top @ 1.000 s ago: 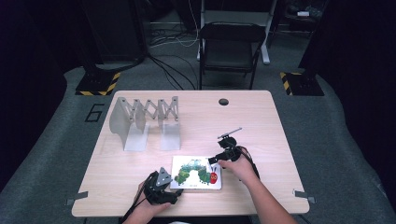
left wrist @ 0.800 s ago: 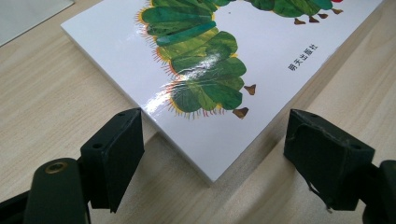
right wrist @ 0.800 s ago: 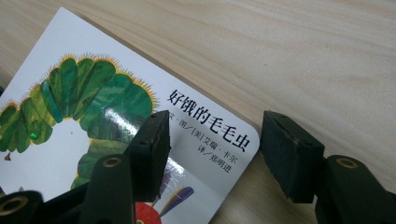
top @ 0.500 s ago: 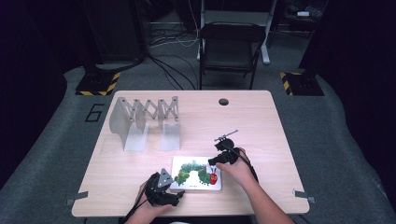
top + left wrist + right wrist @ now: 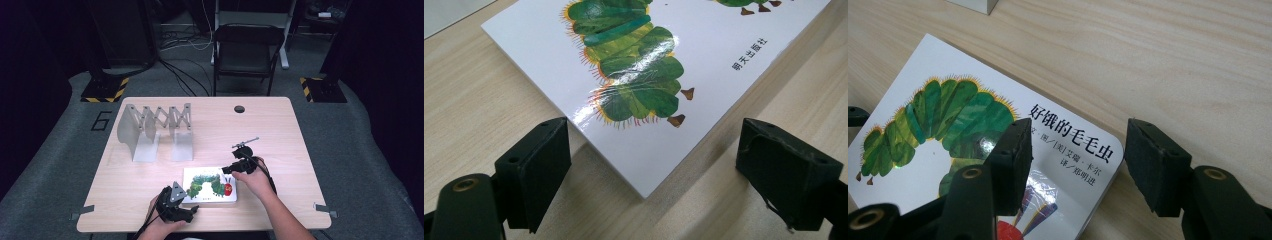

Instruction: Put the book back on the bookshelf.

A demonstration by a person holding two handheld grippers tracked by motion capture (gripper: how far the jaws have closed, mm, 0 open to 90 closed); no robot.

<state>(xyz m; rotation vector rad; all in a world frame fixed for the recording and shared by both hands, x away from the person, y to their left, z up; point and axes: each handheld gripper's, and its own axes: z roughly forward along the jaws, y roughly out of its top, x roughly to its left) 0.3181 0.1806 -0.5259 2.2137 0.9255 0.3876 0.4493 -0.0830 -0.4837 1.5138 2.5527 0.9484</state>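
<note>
A white board book (image 5: 210, 186) with a green caterpillar on its cover lies flat near the table's front edge. My left gripper (image 5: 177, 205) sits at its near left corner. In the left gripper view the book (image 5: 639, 65) pokes that corner between the jaws of the left gripper (image 5: 659, 175); they have just been opening, and the pads stand clear of it. My right gripper (image 5: 240, 165) is at the book's far right corner. In the right gripper view the right gripper (image 5: 1078, 165) is open, one finger (image 5: 1013, 160) over the book (image 5: 948, 140) and the other beside it over bare wood.
A grey expanding file rack (image 5: 155, 127) stands at the back left of the wooden table (image 5: 280, 130), which has a cable hole (image 5: 239, 108) near its far edge. A black chair (image 5: 247, 50) stands behind the table.
</note>
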